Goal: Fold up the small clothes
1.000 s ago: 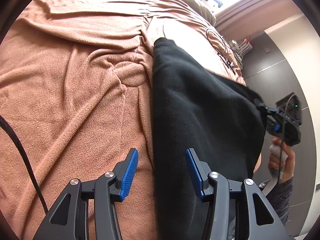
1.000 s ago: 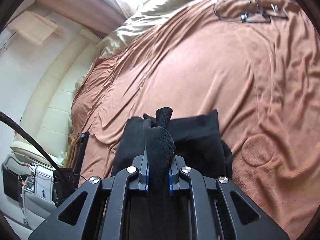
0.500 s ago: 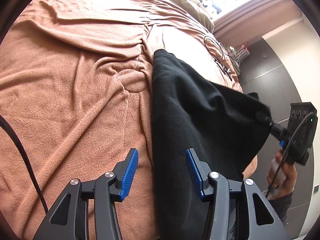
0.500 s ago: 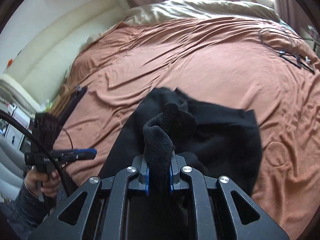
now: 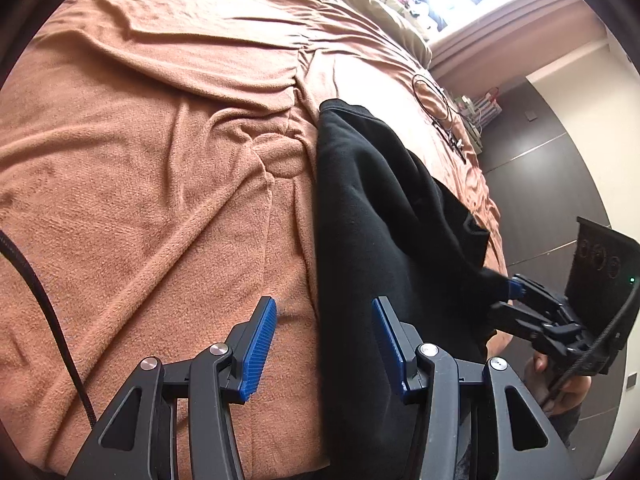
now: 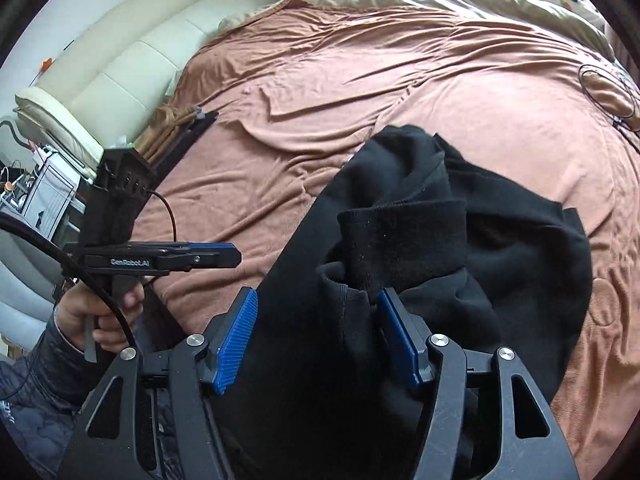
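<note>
**Right fingers letting go of black garment on bed**

Black garment (image 6: pixel 460 248) lies on the bed's brown blanket (image 5: pixel 160 160), near its edge closest to the person, bunched, with a ribbed cuff (image 6: pixel 400 240) folded over on top. In the left wrist view it runs as a long dark strip from mid-bed down to the bottom of the frame.

Right gripper (image 6: pixel 316 332): fingers opening, blue pads apart, garment fabric between them; right pad touches the cloth, left pad looks clear of it. No clamp visible.

Left gripper (image 5: pixel 322 344): fingers about half spread, holding nothing. It hovers over the garment's left edge, one finger above the blanket, the other above black fabric.

Person's hand (image 6: pixel 96 316) grips the left gripper's handle. A coiled black cable (image 5: pixel 434 96) lies on the far side of the bed.
</note>
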The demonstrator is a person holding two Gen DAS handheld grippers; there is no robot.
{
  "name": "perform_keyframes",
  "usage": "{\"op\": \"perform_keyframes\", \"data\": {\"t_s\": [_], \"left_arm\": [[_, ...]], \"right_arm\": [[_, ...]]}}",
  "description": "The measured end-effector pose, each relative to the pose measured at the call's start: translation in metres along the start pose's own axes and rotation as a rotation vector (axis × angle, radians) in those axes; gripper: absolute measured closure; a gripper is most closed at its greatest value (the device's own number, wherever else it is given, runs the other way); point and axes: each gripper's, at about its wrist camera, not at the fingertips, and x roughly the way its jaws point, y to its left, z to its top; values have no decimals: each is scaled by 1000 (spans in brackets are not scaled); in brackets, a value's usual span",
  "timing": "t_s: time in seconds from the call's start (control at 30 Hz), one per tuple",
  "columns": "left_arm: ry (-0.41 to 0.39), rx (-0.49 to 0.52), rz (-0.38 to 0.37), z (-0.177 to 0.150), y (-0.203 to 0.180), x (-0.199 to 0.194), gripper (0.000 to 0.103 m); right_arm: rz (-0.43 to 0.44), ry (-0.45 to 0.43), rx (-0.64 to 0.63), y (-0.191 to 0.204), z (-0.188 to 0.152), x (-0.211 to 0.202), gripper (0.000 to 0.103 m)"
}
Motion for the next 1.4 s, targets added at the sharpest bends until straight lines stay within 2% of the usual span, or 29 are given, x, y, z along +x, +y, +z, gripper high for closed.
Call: {"op": "perform_keyframes", "data": {"t_s": [0.2,0.3,0.4,0.53,0.67,0.83,1.0,1.17,1.2,1.23,1.3,1.4], "left_arm": [[3,-5,-7,0,1,3,52],[7,-1,-8,0,0,5,52],[10,-4,-8,0,0,7,52],[12,-6,-5,0,1,9,52],[12,-7,-4,1,1,10,52],[15,-6,-5,2,-1,13,52],[17,-1,-2,1,-1,13,52],[13,-6,4,0,2,10,52],[12,-8,5,1,3,9,52],[12,-10,6,1,3,9,52],[10,-10,9,2,4,7,52],[8,-6,11,3,4,6,52]], "right_arm": [[17,-70,39,-23,-9,-39,43],[-35,-93,37,-28,-19,-50,43],[-117,-52,17,-32,-26,-47,43],[-183,13,-9,-35,-38,-39,43],[-235,77,-24,-37,-47,-30,43],[-258,148,-71,-22,-44,-12,43],[-309,163,-111,-10,-34,9,43],[-384,137,-182,2,-25,19,43],[-398,124,-190,3,-26,19,48],[-402,100,-192,4,-24,15,64],[-395,73,-173,1,-28,10,78],[-401,15,-132,-7,-28,-9,93]]}}
